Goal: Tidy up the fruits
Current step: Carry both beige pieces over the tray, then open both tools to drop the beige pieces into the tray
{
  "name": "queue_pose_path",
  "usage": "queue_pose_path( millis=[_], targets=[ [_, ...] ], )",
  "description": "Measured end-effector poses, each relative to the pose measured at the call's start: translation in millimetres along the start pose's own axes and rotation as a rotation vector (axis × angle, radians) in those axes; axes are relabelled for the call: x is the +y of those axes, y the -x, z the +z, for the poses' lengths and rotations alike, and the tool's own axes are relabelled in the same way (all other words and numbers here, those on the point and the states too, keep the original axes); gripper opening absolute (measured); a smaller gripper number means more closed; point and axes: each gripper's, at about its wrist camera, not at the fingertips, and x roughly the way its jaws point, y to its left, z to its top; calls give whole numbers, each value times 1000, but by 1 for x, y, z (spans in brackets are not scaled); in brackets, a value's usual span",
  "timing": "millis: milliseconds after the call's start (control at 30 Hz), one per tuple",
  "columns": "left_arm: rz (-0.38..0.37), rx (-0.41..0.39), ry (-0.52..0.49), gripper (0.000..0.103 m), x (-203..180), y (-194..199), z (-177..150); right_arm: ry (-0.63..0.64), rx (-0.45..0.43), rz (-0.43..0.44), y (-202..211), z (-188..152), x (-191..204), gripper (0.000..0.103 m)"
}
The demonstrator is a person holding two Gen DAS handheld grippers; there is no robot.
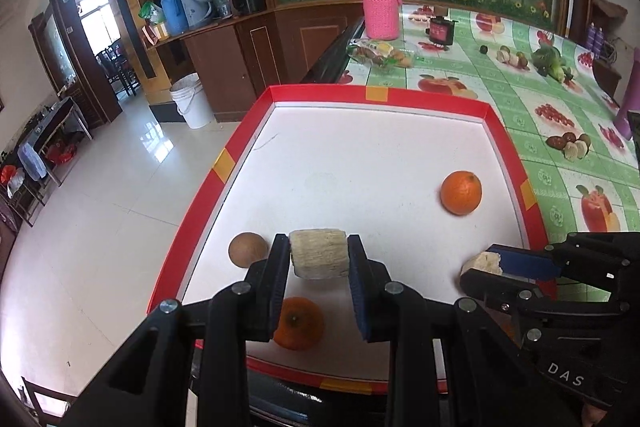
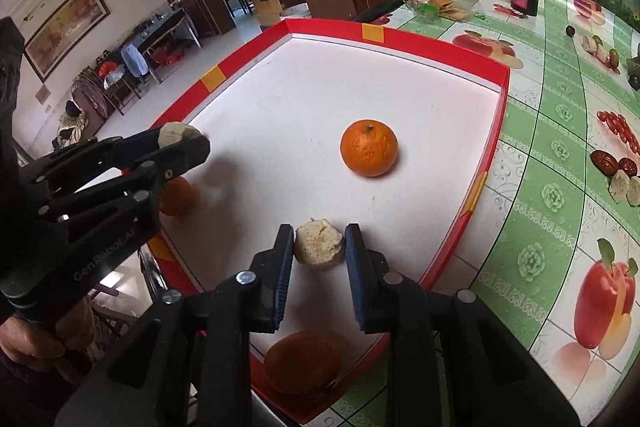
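Clamping pale chunks (image 1: 318, 253) (image 2: 319, 243) in both fingers (image 1: 280, 259) (image 2: 285, 247), oranges (image 1: 461, 192) around, red-rimmed tray (image 1: 372, 94), pink bottle (image 1: 381, 11) beyond

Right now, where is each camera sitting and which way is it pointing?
Left wrist: on the left gripper, looking down across the red-rimmed tray; a pale chunk sits in its jaws, right gripper beside.
Right wrist: on the right gripper, same tray; left gripper and a hand show.
Shared: one orange, pink bottle.
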Motion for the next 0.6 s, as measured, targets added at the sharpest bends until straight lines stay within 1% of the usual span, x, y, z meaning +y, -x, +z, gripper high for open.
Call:
queue_pose_path(
  millis=[67,100,133,167,200,233,267,300,333,500,600],
  targets=[
    [7,9,0,29,0,-2,-2,4,1,-4,0,-1,3,29],
    [8,16,2,31,1,-3,-3,3,2,-5,-1,0,3,29],
    [9,23,4,40,2,-4,-3,3,5,-5,-1,-1,4,29],
    [17,30,7,52,2,-5,-4,6,9,-6,0,-1,5,29],
    [24,27,9,58,3,-4,-5,10,14,-4,0,-2,6,31],
    [29,23,10,65,4,-3,-5,16,19,2,0,-2,7,33],
    [34,20,9,70,4,-2,-5,21,21,13,1,-2,7,39],
    [39,18,10,71,4,0,-4,21,13,22,5,-2,7,48],
    [42,15,13,72,5,2,-3,18,-3,24,9,-1,6,51],
    [46,3,31,77,7,10,1,-14,-87,39,39,1,-10,53],
    [43,-2,24,78,1,13,4,-62,-136,11,56,0,-31,60]
  ],
)
